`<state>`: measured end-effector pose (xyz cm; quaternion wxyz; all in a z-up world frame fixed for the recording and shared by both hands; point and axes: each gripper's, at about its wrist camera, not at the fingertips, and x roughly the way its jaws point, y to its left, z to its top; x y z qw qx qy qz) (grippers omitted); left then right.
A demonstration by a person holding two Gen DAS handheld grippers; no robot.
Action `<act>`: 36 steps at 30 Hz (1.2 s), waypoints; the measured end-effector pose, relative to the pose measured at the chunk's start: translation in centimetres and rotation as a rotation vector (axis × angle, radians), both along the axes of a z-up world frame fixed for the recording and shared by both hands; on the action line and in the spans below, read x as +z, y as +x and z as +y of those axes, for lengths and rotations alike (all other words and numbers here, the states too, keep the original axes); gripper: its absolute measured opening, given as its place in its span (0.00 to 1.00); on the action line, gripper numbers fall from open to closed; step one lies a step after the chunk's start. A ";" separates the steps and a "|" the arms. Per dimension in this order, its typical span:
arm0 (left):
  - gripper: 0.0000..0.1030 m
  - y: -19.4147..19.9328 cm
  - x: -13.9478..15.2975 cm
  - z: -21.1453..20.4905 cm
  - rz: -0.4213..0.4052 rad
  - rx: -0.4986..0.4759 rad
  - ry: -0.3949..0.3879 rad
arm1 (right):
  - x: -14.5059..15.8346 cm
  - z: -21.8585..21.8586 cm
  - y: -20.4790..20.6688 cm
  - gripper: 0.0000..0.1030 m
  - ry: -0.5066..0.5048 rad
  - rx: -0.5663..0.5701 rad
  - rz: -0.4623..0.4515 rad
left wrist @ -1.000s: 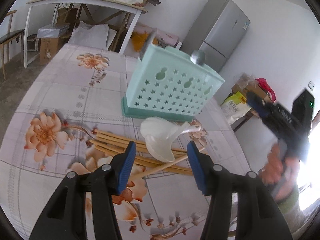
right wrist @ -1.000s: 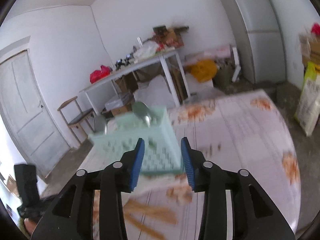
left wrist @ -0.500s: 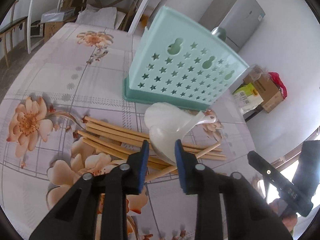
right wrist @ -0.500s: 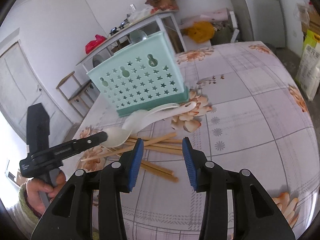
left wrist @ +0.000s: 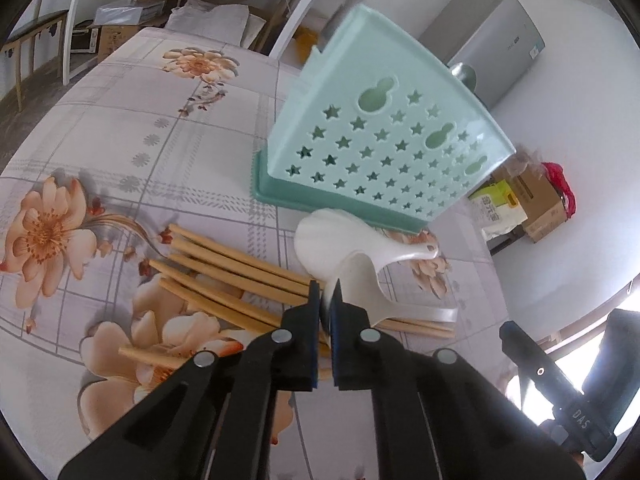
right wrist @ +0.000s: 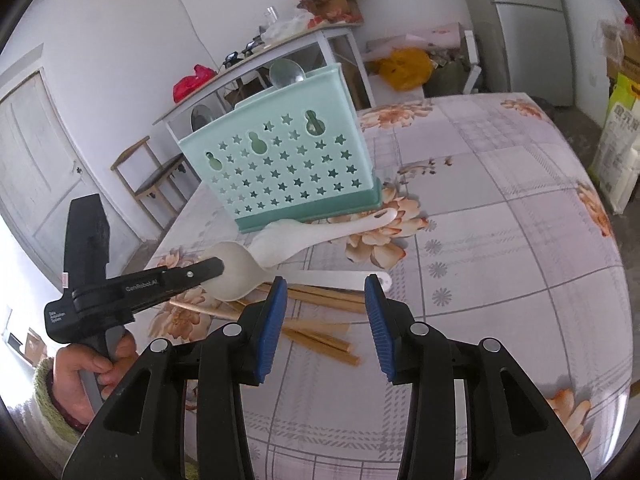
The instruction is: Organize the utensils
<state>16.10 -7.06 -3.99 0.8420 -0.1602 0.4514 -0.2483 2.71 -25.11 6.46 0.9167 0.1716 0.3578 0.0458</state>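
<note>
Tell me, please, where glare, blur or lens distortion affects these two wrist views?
Left wrist view: strong fisheye bends the mint utensil holder, window glare burns out the lower right edge, and the knife handle above the holder looks smeared. Right wrist view: sharp, table edge curved, bright washout at the far left edge.

Both wrist views look steeply down, close over the floral-clothed desk (left wrist: 120,128), sharing the mint-green perforated plastic holder (left wrist: 384,148) (right wrist: 288,168).
</note>
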 end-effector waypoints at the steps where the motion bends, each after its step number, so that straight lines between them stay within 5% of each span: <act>1: 0.03 0.0 0.2 0.3 -0.005 0.005 -0.009 | 0.2 0.0 0.0 0.38 -0.009 -0.001 -0.004; 6: 0.03 -0.7 2.6 2.4 -0.063 0.039 -0.043 | 1.8 0.2 0.4 0.38 -0.110 0.024 -0.060; 11: 0.03 -1.6 5.0 5.8 -0.156 0.103 -0.005 | 3.1 1.3 2.5 0.38 -0.268 0.169 -0.115; 21: 0.03 -2.2 6.6 11.9 -0.217 0.224 0.037 | -0.5 4.5 9.2 0.38 -0.588 0.545 0.033; 29: 0.03 -1.5 5.4 13.3 -0.199 0.228 0.034 | -2.9 5.7 13.3 0.38 -0.626 0.778 0.166; 36: 0.03 -1.0 4.4 13.8 -0.179 0.220 0.027 | -3.6 6.0 16.3 0.46 -0.591 0.864 0.232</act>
